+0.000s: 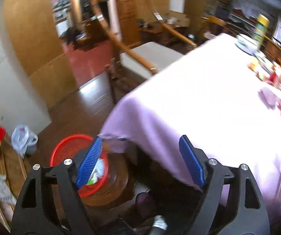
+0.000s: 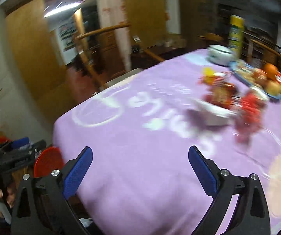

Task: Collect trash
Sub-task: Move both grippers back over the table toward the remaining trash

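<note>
A red trash basket [image 1: 62, 146] stands on a low wooden stool beside the table, with some wrappers inside; it also shows in the right wrist view [image 2: 46, 162]. Red and white wrappers and crumpled paper [image 2: 218, 105] lie on the purple tablecloth [image 2: 140, 137], seen also in the left wrist view [image 1: 277, 96]. My left gripper [image 1: 140, 160] is open and empty above the table corner and the basket. My right gripper [image 2: 140, 172] is open and empty over the near part of the table. The left gripper also shows at the left of the right wrist view [image 2: 21, 145].
A fruit plate [image 2: 257, 78], a white bowl [image 2: 220, 54] and a yellow can [image 2: 236, 33] stand at the table's far side. A wooden chair [image 1: 140, 56] stands by the table. A plastic bag [image 1: 23, 139] lies on the floor.
</note>
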{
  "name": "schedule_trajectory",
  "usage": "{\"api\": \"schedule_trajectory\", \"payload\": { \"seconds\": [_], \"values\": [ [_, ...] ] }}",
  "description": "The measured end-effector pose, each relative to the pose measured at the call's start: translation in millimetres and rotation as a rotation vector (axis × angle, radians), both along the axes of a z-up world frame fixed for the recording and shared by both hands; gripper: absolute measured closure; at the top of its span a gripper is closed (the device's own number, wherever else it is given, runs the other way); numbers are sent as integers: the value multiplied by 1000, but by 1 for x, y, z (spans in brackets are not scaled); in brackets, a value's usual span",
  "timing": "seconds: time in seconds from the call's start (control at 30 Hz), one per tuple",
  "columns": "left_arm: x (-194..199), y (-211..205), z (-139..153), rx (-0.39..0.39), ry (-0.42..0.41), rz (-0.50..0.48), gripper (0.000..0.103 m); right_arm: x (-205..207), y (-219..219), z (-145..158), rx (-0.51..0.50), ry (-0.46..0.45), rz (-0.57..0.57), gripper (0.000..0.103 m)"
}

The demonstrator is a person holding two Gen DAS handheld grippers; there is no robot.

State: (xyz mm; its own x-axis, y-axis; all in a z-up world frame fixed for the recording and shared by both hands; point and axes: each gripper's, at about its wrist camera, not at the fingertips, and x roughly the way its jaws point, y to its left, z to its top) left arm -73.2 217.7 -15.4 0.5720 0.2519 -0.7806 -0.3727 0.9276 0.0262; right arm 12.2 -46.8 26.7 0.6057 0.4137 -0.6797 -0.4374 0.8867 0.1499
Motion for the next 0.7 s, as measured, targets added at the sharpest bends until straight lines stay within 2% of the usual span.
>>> {"api": "schedule_trajectory", "payload": {
  "seconds": [0.23,0.33,0.47,0.57,0.7],
  "values": [
    [40,-67,25,19,-36,-165,22,20,-72,21,30,-33,-130,6],
    [65,-92,52,0,-90,-236,20,36,-99,38,42,-51,-187,6],
    [93,-142,82,24,-173,-316,14,57,-139,55,95,-73,-283,6],
    [113,-176,87,9,-191,-379,13,70,-156,51,108,-67,-330,6],
    [132,-206,75,3,-156,-428,12,88,-174,23,116,-1,-361,6]
  ]
}}
